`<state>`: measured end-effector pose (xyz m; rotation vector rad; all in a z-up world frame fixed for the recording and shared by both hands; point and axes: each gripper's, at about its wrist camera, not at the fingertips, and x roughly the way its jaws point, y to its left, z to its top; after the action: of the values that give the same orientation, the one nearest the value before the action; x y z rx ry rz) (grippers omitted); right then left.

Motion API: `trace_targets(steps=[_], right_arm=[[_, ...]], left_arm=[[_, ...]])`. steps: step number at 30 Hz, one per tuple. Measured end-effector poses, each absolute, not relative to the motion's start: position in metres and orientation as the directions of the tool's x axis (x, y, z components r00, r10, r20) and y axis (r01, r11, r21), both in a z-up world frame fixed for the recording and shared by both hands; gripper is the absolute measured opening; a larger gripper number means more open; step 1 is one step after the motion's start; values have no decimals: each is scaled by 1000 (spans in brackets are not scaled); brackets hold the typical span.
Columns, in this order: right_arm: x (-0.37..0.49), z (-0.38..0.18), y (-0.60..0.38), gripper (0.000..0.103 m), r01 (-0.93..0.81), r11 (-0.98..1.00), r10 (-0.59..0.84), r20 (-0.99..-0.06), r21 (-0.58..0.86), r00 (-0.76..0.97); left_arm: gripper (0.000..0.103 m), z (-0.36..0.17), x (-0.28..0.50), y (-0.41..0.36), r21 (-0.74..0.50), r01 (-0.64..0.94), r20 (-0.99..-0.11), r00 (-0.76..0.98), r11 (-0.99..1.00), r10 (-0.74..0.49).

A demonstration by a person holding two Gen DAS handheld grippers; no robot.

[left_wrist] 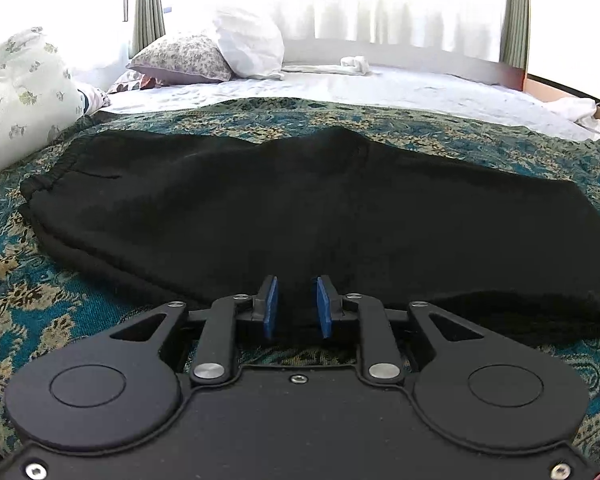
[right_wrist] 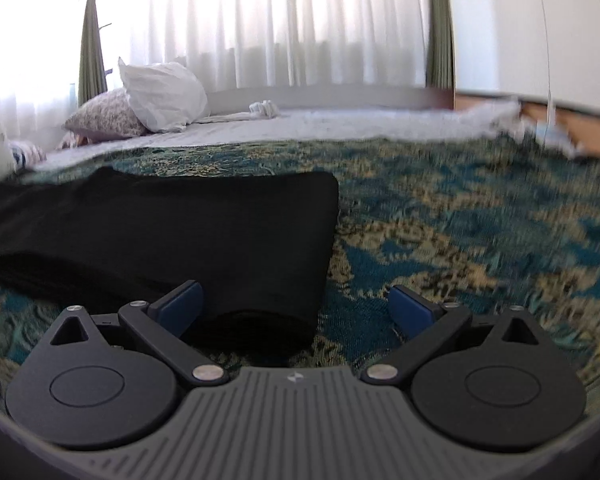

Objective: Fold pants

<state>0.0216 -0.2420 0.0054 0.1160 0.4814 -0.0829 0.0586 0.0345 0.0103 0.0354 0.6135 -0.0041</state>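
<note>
Black pants (left_wrist: 284,216) lie flat on a teal and gold patterned bedspread (left_wrist: 28,304), waistband at the left, legs stacked and running right. My left gripper (left_wrist: 297,307) is at the near edge of the pants, its blue pads a small gap apart with nothing between them. In the right wrist view the leg end of the pants (right_wrist: 204,236) lies at the left and centre. My right gripper (right_wrist: 296,312) is wide open just in front of the leg hem, empty; its left pad is over the fabric, its right pad over the bedspread (right_wrist: 460,240).
Pillows (left_wrist: 204,52) and a white bag (left_wrist: 252,44) sit at the head of the bed by the curtained window. A floral pillow (left_wrist: 16,92) is at far left. A white cloth (left_wrist: 356,65) lies on the sheet. The wooden bed edge (right_wrist: 572,128) is at right.
</note>
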Motion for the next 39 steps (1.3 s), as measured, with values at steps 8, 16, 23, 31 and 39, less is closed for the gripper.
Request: trace_targets(steps=[8, 16, 23, 31, 39], right_arm=[[19, 17, -218, 103, 151, 986, -165, -447, -69, 879], [18, 49, -180, 103, 74, 997, -82, -342, -38, 936], [57, 39, -125, 103, -55, 991, -2, -415, -124, 910], [65, 23, -100, 103, -137, 967, 12, -494, -217, 869], [70, 17, -127, 103, -136, 990, 103, -524, -24, 845]], left_arm=[[30, -1, 50, 46, -48, 6, -525, 851, 999, -31], [36, -4, 46, 53, -87, 29, -502, 862, 996, -69], [40, -5, 45, 54, -111, 45, -494, 864, 993, -94], [52, -6, 47, 51, -105, 88, -491, 862, 991, -128], [73, 3, 44, 58, -167, 85, -496, 854, 982, -159]])
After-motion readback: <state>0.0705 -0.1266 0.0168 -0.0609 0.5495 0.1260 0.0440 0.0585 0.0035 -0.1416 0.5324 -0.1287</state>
